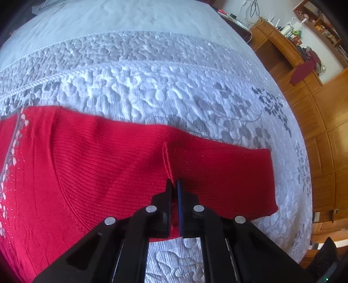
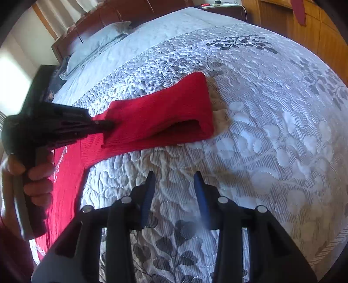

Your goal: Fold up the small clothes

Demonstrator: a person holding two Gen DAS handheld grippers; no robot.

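Note:
A red knit sweater with a white pattern down its front lies spread on the bed, one sleeve reaching to the right. My left gripper is shut on the sweater where a raised seam ridge runs, with red knit pinched between its pads. The right wrist view shows that same left gripper, held by a hand, gripping the sweater near where the sleeve begins. My right gripper hovers over the bare quilt below the sleeve, jaws apart with nothing between them.
The bed is covered by a white and grey leaf-patterned quilt. A pillow and wooden headboard lie at the far end. Wooden cabinets and cluttered shelves stand beyond the bed's right edge.

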